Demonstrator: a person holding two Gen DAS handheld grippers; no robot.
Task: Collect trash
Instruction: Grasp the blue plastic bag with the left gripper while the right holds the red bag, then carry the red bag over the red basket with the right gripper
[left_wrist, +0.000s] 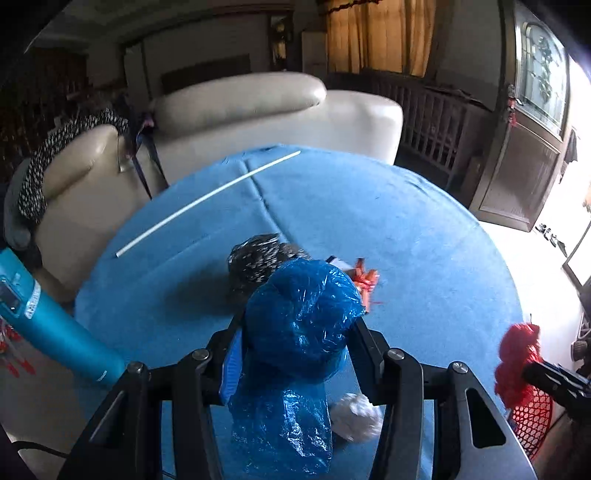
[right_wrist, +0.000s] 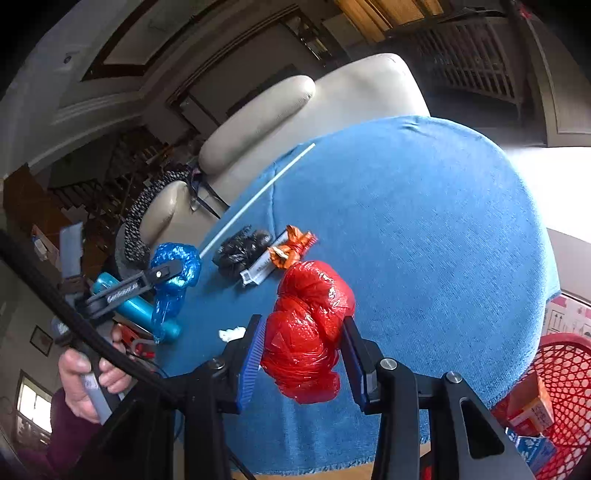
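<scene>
We see a dim living room in both wrist views. A cream leather sofa (left_wrist: 258, 110) fills the upper middle of the left view, with a black-and-white patterned cloth (left_wrist: 48, 155) draped over its arm at the far left. Amber curtains (left_wrist: 380, 33) hang at the top, and a dark wooden door with a glass panel (left_wrist: 532, 122) stands at the right edge beside bright daylight.

Below the sofa, a round table covered in a blue cloth (left_wrist: 406, 236) takes up the centre of both views. A long white rod (left_wrist: 207, 199) lies across its upper left part.

At the lower right corner of the right view sits a red mesh basket (right_wrist: 569, 369) holding small cartons, just beside the table edge.

Our left gripper (left_wrist: 299, 332) is clamped around a crumpled blue plastic bag (left_wrist: 295, 325), lifted above the cloth at lower centre. Our right gripper (right_wrist: 303, 354) pinches a crumpled red plastic bag (right_wrist: 310, 325) between its blue pads, low in the right view.

On the cloth near the middle lie a black plastic wad (right_wrist: 240, 254), a small white box (right_wrist: 258, 271) and an orange wrapper (right_wrist: 291, 247), touching one another. A white tissue scrap (right_wrist: 231, 334) rests nearer us, apart from them.
</scene>
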